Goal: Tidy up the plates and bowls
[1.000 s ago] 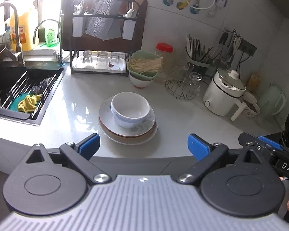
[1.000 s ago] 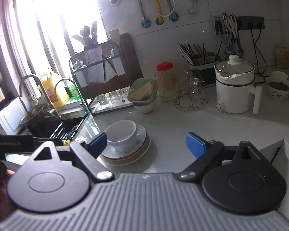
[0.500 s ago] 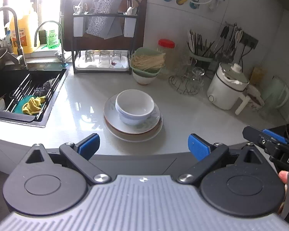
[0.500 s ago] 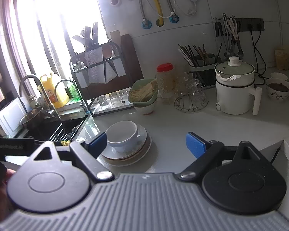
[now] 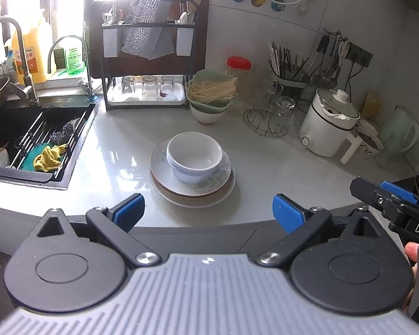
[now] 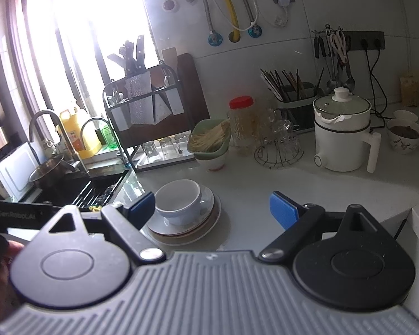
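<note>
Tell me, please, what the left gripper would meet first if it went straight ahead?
Probably the white bowl on the stacked plates, which sit centred beyond the open left gripper; depth is unclear, so the plates' near rim might come first.

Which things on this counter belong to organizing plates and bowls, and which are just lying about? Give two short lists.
Job:
white bowl
plates stacked under it
left gripper, jaws open
right gripper, jaws open

Lying about:
white pot
red-lidded jar
knife rack
yellow cloth in the sink
chopsticks

White bowl [image 5: 194, 157] atop stacked plates [image 5: 191, 187], left claw [image 5: 208, 209] spread before them
</note>
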Demonstrator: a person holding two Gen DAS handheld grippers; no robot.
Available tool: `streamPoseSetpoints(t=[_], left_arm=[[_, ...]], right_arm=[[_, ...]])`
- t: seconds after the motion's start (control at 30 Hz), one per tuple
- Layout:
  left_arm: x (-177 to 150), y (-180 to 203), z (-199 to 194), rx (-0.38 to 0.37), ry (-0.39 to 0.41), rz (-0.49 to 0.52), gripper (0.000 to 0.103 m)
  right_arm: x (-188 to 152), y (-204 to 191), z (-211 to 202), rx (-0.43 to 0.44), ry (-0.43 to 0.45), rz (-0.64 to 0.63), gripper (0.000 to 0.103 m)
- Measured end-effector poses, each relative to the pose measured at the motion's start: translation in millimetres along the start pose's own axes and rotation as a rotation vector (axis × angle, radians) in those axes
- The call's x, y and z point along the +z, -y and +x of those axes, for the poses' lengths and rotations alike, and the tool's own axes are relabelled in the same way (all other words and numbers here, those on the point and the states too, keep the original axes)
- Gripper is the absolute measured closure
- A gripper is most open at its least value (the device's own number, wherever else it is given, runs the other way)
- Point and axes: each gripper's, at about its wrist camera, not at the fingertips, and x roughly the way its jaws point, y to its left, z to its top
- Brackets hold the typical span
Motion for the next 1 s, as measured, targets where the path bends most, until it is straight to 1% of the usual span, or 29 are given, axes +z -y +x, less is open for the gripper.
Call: streamPoseSetpoints(t=[0.17, 0.4, 0.53, 0.6, 0.73, 1.0], left_arm=[[0, 2, -2, 0.0, 0.009, -0.008, 0.003], [-3, 3, 0, -0.001, -0.008, -0.007, 0.003], [-5, 3, -1, 0.024, 0.005, -0.006, 0.003], [-6, 4, -1, 0.023, 0.007, -0.002, 0.003], [-8, 3, -3, 0.016, 0.013, -0.011, 0.003], [-13, -3, -4, 0.024, 0.009, -0.032, 0.003]], right_arm=[[-3, 3, -1, -0.005, -0.004, 0.016, 0.013], [-6, 5, -2, -0.01, -0.005, 0.024, 0.013], [-7, 7, -4, -0.019, -0.001, 0.032, 0.013], [-9, 8, -5, -0.018, -0.005, 0.037, 0.013], [-12, 8, -5, -0.022, -0.013, 0.032, 0.013], [-12, 8, -5, -0.013, -0.007, 0.042, 0.013]])
